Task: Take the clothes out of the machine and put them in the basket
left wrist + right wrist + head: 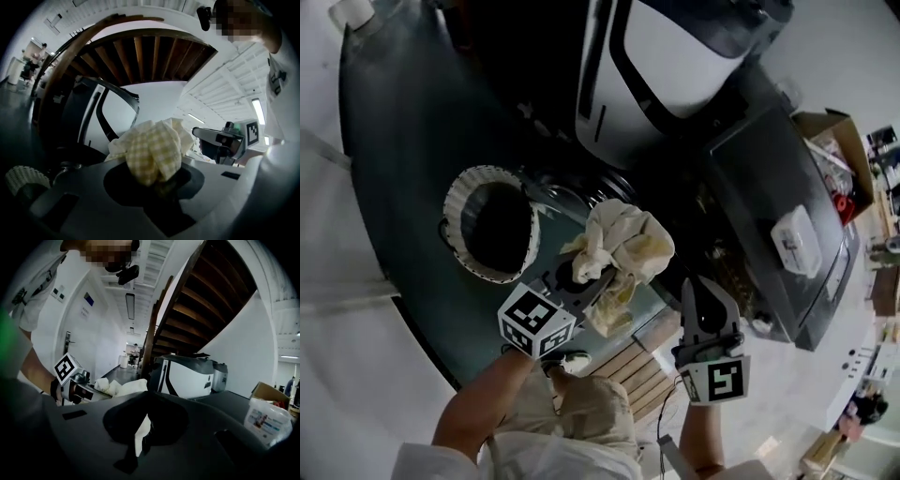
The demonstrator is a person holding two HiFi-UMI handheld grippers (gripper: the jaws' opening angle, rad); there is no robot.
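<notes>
Bunching over the gripping left tongs [157,182], the checked cloth [152,150] hides their tips; right tongs [140,437] closed.

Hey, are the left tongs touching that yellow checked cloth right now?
Touching. The left gripper view shows the yellow checked cloth bunched and pinched between the left tongs.

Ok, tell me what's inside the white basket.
Only darkness shows inside the white basket; no clothes are visible, but its bottom is in shadow. The checked cloth is outside it, in the left gripper.
</notes>
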